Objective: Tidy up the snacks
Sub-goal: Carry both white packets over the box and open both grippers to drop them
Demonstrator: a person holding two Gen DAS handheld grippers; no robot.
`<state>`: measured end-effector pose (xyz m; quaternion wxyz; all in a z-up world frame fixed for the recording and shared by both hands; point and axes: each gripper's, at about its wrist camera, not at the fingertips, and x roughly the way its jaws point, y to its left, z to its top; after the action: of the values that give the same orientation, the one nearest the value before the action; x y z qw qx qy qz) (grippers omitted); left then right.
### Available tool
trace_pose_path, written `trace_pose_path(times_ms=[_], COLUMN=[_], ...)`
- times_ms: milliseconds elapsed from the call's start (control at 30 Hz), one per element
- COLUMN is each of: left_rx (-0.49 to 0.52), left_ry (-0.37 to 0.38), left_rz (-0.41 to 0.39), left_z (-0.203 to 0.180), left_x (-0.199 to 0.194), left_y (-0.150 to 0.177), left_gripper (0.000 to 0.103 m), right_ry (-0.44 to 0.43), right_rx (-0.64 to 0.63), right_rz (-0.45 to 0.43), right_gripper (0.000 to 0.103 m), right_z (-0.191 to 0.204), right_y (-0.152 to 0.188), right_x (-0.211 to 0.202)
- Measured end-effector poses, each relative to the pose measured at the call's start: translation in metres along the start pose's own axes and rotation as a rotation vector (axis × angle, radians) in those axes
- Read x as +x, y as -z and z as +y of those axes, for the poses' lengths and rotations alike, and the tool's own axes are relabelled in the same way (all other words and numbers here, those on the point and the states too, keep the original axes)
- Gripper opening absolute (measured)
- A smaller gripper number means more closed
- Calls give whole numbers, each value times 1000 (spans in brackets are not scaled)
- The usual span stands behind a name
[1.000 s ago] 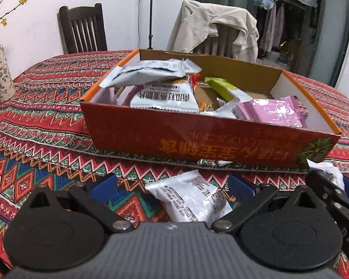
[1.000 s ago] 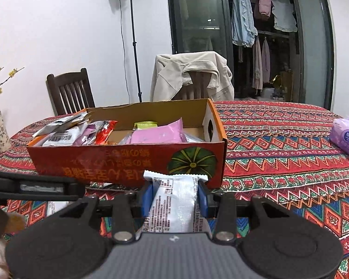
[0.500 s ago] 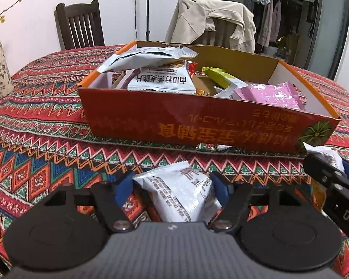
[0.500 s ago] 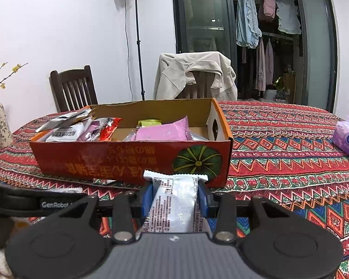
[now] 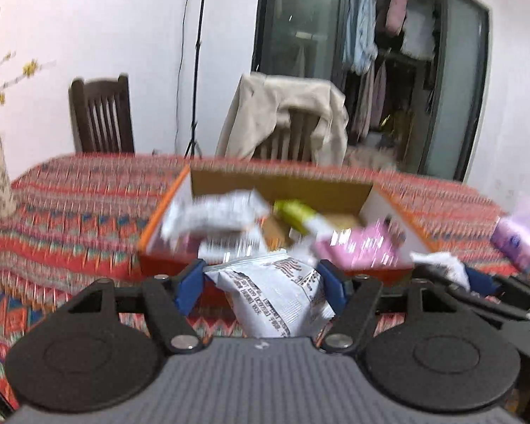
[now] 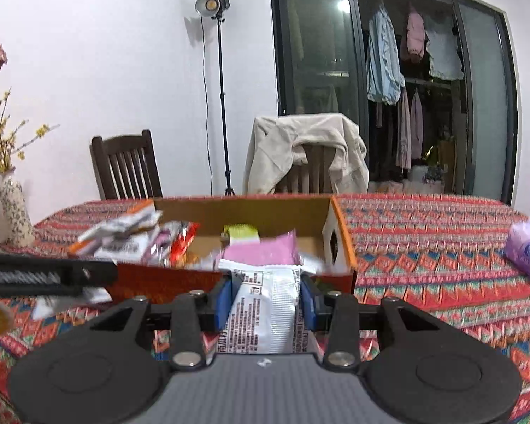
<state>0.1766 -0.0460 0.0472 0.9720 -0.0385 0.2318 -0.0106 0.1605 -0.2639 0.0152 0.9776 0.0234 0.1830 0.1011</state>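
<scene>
the left claw (image 5: 266,284) had just been closing, and its blue pads (image 5: 190,286) now pressed on both sides of a puffy white snack bag (image 5: 275,296) with dark print, the jaws standing about half open around it. the bag was crumpled between the pads and held clear of the desk (image 5: 70,212), in front of the near wall of the orange cardboard box (image 5: 166,265). the left view was blurred, so finer detail on the bag could not be read.

the right claw (image 6: 266,298) was closed narrower, its blue pads (image 6: 224,300) clamped on a flat white snack packet (image 6: 265,311) with a crimped top edge and small black print. that packet stood upright between the pads, just in front of the box's (image 6: 159,282) near wall, by the corner with the round green fruit picture mostly hidden behind it.

the box sat open on the red patterned desk (image 6: 424,247) and held a loose heap of snacks: grey-white packets (image 6: 120,229) at the left end, a red wrapper (image 6: 182,243) beside them, a yellow-green packet (image 6: 242,233) near the middle and a pink packet (image 6: 265,251) toward the right. another white wrapper (image 6: 70,300) lay on the desk under the black body of the left claw, as seen from the right view. a pale purple pack (image 6: 528,254) lay well apart at the desk's right edge, and a patterned vase (image 6: 16,212) with yellow sprigs stood at the left edge.
</scene>
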Motion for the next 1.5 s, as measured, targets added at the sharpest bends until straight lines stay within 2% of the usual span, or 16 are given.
trace_pose_path(times_ms=[200, 533, 700, 833, 933, 967, 1000, 1033, 1067, 1100, 1133, 1167, 1333, 1500], left_rx=[3, 30, 31, 32, 12, 8, 5, 2, 1, 2, -1, -9, -32, -50], left_ry=[5, -38, -90, -113, -96, -91, -91, -93, -93, -84, -78, -74, -55, -13], left_rz=[-81, -129, -96, -69, -71, -77, -88, -101, -121, -132, -133, -132, -146, -194], left_z=[-4, -14, -14, -7, 4, 8, 10, 13, 14, 17, 19, 21, 31, 40], left_x=[1, 45, 82, 100, 104, 104, 102, 99, 95, 92, 90, 88, 68, 27], left_y=[-45, -96, -105, -98, -94, -92, -91, -87, -85, -82, -81, -80, -73, -58], left_gripper=[70, 70, 70, 71, 77, 86, 100, 103, 103, 103, 103, 103, 103, 103], right_ry=[19, 28, 46, 55, 44, 38, 33, 25, 19, 17, 18, 20, 20, 26], right_rx=[5, 21, 15, 11, 8, 9, 10, 14, 16, 11, 5, 2, -18, -32], right_rz=[-45, -17, 21, 51, 74, 82, 86, 91, 89, 82, 73, 65, 69, 46], right_gripper=[39, 39, 39, 39, 41, 42, 43, 55, 73, 82, 96, 103, 103, 103], right_z=[-5, -7, -5, -5, -8, -8, -9, -10, -9, -8, -8, -8, -5, -5], right_y=[-34, -75, -79, -76, -71, -69, -68, -67, -66, -65, -64, -64, -61, -54], right_x=[6, 58, 93, 113, 121, 123, 123, 123, 122, 120, 117, 114, 95, 63])
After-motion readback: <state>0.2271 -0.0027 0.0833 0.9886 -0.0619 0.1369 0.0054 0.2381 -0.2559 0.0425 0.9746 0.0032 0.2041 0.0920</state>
